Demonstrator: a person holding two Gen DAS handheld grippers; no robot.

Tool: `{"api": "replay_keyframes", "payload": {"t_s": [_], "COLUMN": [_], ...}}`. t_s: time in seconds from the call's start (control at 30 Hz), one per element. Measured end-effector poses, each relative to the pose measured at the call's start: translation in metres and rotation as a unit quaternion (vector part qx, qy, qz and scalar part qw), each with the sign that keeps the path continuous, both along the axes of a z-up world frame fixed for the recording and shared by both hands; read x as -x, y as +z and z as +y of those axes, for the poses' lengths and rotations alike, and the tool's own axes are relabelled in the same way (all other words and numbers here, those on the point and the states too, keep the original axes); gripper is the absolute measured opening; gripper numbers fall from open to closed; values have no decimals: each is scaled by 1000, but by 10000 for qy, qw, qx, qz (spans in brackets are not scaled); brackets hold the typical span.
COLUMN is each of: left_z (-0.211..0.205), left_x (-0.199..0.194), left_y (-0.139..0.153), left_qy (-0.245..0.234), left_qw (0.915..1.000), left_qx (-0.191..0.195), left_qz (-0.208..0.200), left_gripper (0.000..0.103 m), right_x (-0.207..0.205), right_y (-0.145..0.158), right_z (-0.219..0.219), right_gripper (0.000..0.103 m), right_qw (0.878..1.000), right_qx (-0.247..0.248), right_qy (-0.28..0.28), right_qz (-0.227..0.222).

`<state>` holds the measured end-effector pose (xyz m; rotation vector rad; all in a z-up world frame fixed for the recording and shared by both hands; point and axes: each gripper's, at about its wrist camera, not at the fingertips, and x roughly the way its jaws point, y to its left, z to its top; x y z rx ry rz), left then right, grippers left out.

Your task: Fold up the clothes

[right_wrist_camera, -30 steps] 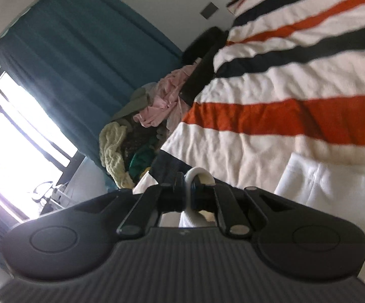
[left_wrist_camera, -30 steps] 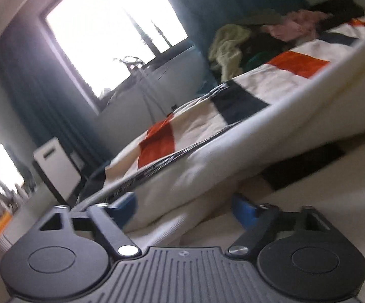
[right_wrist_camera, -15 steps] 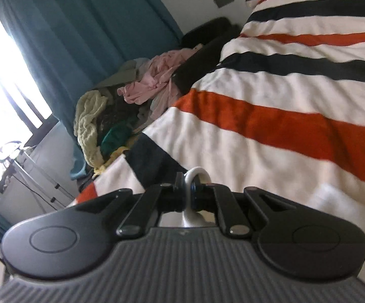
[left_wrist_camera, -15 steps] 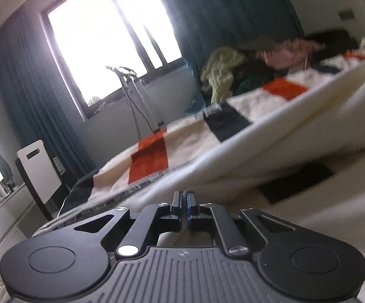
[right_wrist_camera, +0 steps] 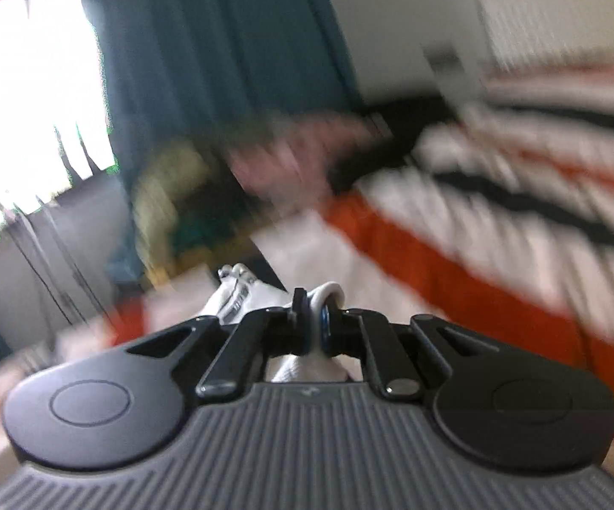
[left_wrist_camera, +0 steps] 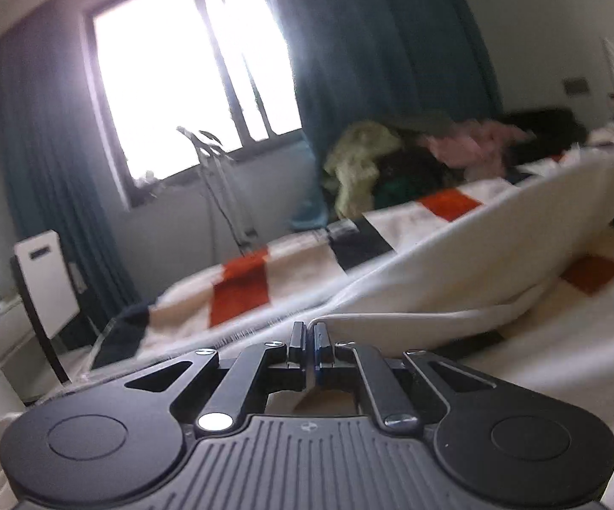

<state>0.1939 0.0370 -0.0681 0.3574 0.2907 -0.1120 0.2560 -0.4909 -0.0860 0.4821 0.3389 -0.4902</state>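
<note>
A white garment [left_wrist_camera: 498, 250] stretches in a taut band across the striped bed from my left gripper [left_wrist_camera: 310, 342] up toward the far right. My left gripper is shut on the garment's near edge. In the right wrist view my right gripper [right_wrist_camera: 313, 325] is shut on a fold of the same white garment [right_wrist_camera: 260, 297], which bulges out above and to the left of the fingers. That view is blurred by motion.
The bed cover [left_wrist_camera: 239, 284] has white, orange and black stripes [right_wrist_camera: 455, 255]. A pile of other clothes [left_wrist_camera: 413, 157] lies at the far end by the teal curtain [left_wrist_camera: 370, 63]. A window [left_wrist_camera: 188, 85], a metal stand [left_wrist_camera: 222, 187] and a white chair [left_wrist_camera: 45, 280] are to the left.
My left gripper went from open to shut on the white garment's edge. Both grippers lifted and swung, pulling the garment taut; the right view is now blurred.
</note>
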Motion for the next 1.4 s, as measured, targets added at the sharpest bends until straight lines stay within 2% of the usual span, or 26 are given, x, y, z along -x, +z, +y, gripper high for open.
{"api": "replay_keyframes", "payload": {"t_s": [0.07, 0.1, 0.13, 0.17, 0.2, 0.23, 0.3, 0.37, 0.43, 0.5, 0.63, 0.67, 0.7, 0.77, 0.87, 0.93, 0.97, 1.07, 1.1, 1.13, 1.17, 1.2, 1.23, 1.4], "left_z": [-2, -2, -3, -4, -5, -6, -7, -9, -10, -11, -11, -11, -11, -11, -9, -7, -5, -2, -1, -3, -4, -6, -8, -16], "left_x": [4, 5, 7, 9, 11, 13, 16, 17, 17, 16, 11, 11, 11, 13, 16, 18, 18, 20, 21, 21, 22, 22, 23, 21], "left_y": [-2, -3, -4, -5, -5, -6, -8, -11, -12, -14, -17, -16, -15, -14, -11, -8, -6, -3, -2, -2, -3, -4, -4, -10], "left_qy": [1, 2, 2, 3, 3, 3, 4, 15, 60, 111, 317, 364, 411, 510, 675, 773, 822, 873, 888, 887, 885, 883, 871, 782], "left_qw": [9999, 9998, 9997, 9995, 9993, 9990, 9984, 9976, 9973, 9972, 9967, 9969, 9970, 9969, 9957, 9940, 9929, 9909, 9902, 9906, 9910, 9914, 9916, 9933], "left_qx": [-57, -85, -114, -142, -171, -199, -256, -349, -320, -281, -181, -107, -33, 126, 427, 658, 778, 943, 993, 945, 896, 849, 824, 634], "left_qz": [112, 169, 225, 281, 337, 393, 506, 597, 653, 690, 731, 692, 654, 579, 476, 414, 377, 410, 420, 433, 445, 457, 479, 561], "left_gripper": [3, 3, 3, 3, 3, 4, 4, 4, 5, 5, 5, 5, 5, 5, 5, 5, 4, 4, 4, 4, 4, 4, 4, 4], "right_x": [20, 31, 42, 49, 56, 59, 67, 77, 77, 70, 75, 75, 73, 60, 39, 11, 5, -3, -6, -10, -13, -10, -8, -8], "right_y": [-41, -60, -69, -71, -69, -65, -55, -50, -53, -65, -78, -75, -72, -76, -83, -98, -100, -102, -101, -99, -99, -102, -104, -91], "right_z": [-10, -13, -13, -13, -18, -22, -29, -29, -30, -26, -10, -5, 0, 8, 19, 21, 18, 0, -6, -14, -22, -32, -41, -55], "right_gripper": [11, 26, 50, 54, 58, 65, 70, 70, 69, 69, 67, 68, 69, 69, 69, 66, 65, 57, 45, 28, 21, 16, 13, 8], "right_qw": [9978, 9955, 9940, 9929, 9909, 9884, 9815, 9746, 9657, 9530, 9313, 9344, 9382, 9323, 9182, 9068, 9123, 9171, 9254, 9354, 9428, 9432, 9438, 9557], "right_qx": [-513, -736, -828, -926, -1168, -1395, -1782, -2034, -2405, -2927, -3516, -3435, -3362, -3592, -3921, -4114, -4009, -3955, -3768, -3526, -3326, -3300, -3261, -2826], "right_qy": [-104, -178, -324, -420, -470, -525, -698, -805, -623, -510, -841, -861, -773, -277, 469, 920, 840, 386, 221, 74, -81, -261, -399, -265], "right_qz": [402, 575, 635, 626, 469, 301, -56, -474, -752, -596, -451, -376, -296, -322, -318, 19, 17, -321, -334, -244, -192, -282, -371, -785]}}
